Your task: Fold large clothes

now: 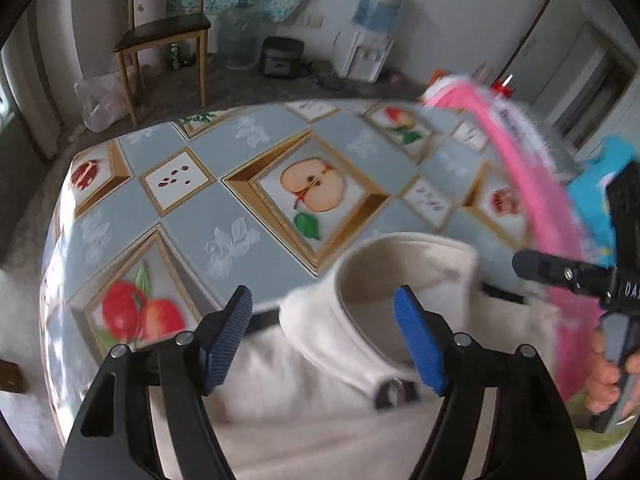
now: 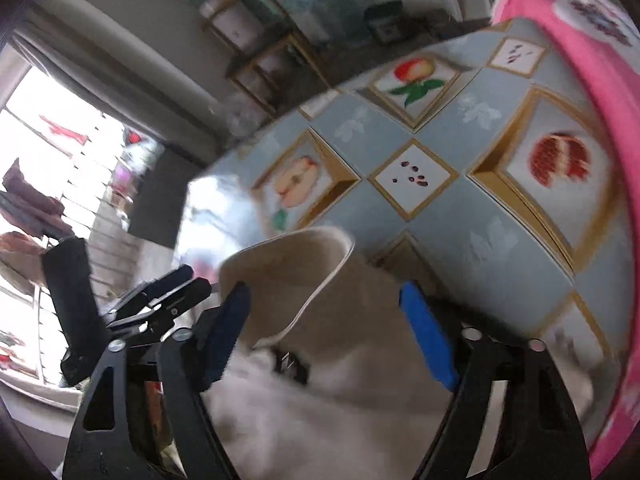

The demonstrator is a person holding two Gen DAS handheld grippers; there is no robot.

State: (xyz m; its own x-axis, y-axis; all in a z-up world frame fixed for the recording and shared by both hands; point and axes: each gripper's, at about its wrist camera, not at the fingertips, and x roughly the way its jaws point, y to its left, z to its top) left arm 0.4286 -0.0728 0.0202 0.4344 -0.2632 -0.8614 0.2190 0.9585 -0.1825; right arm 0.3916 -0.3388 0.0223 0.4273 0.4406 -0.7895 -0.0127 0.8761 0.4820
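My left tool (image 1: 324,336) stands released above the cream garment (image 1: 320,420), blue pads apart, nothing between them. My right tool (image 2: 328,336) is released too, over the same garment's collar (image 2: 288,280). The garment lies at the near edge of the fruit-patterned desk (image 1: 192,240), beside a pink cloth (image 2: 600,80). On the other tool's body I read only "DA"; the rest is cut off.

White letters "DA" show, cut off, on the right gripper (image 1: 520,265).
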